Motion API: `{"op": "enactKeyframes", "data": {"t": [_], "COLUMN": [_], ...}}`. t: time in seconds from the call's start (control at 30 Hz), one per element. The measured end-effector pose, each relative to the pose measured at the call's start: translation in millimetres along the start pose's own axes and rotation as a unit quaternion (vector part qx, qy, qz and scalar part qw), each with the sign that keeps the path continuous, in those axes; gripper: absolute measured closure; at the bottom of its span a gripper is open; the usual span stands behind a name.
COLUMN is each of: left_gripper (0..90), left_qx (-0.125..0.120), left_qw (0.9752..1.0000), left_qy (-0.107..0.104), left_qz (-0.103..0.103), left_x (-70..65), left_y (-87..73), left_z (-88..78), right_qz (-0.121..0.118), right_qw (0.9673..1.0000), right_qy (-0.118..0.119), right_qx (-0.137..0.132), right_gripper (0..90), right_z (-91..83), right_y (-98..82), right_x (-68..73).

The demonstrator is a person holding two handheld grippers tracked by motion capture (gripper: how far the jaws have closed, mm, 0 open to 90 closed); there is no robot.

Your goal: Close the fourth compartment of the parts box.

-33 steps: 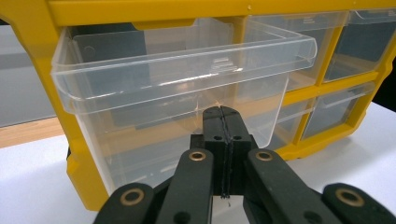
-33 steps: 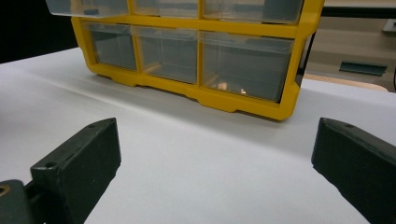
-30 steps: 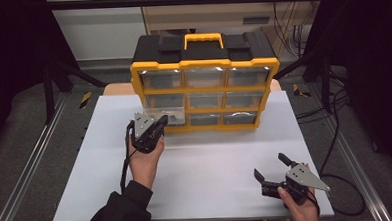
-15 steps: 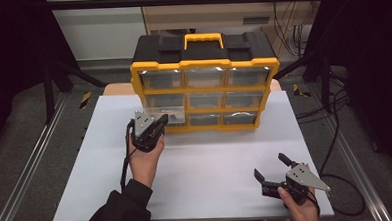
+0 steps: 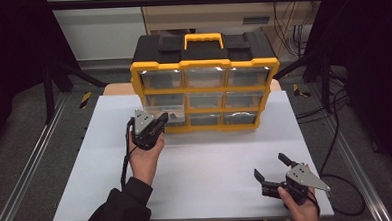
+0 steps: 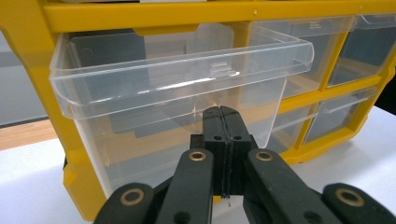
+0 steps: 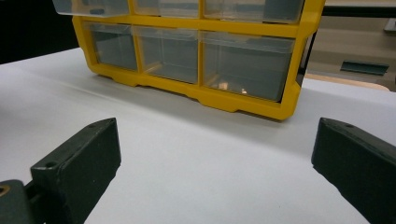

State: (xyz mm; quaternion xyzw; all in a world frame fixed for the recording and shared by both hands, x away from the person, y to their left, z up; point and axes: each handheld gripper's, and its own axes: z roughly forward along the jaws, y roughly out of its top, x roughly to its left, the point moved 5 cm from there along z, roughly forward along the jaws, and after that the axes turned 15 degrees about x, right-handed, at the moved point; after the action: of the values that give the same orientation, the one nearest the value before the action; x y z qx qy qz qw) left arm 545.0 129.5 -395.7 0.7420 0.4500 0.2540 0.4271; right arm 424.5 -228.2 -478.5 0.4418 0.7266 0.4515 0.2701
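A yellow-and-black organizer (image 5: 205, 85) with three rows of three clear drawers is seen standing at the far side of a white table (image 5: 197, 175), its drawer fronts turned toward the person and its long side running across the table. A clear drawer (image 6: 177, 88) in the left column's middle row is pulled partway out of the frame, its open top showing an empty interior; the other drawers are seen pushed in, and no contents can be made out through their clear fronts. The left gripper (image 6: 220, 116) is held just in front of the drawer's lower front, its jaws pressed together at that face; whether the plastic lip is pinched between them cannot be told. The right gripper (image 5: 270, 170) is held low over the table's near right part, well apart from the organizer, its jaws spread wide and pointed toward the bottom row of drawers.
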Motion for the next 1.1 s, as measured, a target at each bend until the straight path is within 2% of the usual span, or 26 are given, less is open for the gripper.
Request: {"op": "enactKeyframes", "data": {"t": [0.3, 0.4, 1.1], "left_gripper": [90.0, 90.0, 90.0], "left_qx": [0.002, 0.001, 0.008], "left_qw": [1.0, 1.0, 1.0], "left_qy": [0.002, -0.003, 0.001], "left_qz": [0.0, -0.006, 0.002], "left_x": [2.1, 3.2, 8.2], "left_y": [2.8, 4.6, 11.8], "left_z": [2.5, 2.7, 7.6], "right_qz": [0.0, 0.001, 0.002], "right_qw": [1.0, 1.0, 1.0], "right_qy": [0.001, 0.001, 0.002], "right_qx": [0.0, 0.0, -0.001], "right_gripper": [1.6, 1.6, 1.6], "right_z": [-0.1, -0.1, 0.1], "right_y": [0.1, 0.0, 0.1], "right_x": [0.2, 0.3, -0.1]}}
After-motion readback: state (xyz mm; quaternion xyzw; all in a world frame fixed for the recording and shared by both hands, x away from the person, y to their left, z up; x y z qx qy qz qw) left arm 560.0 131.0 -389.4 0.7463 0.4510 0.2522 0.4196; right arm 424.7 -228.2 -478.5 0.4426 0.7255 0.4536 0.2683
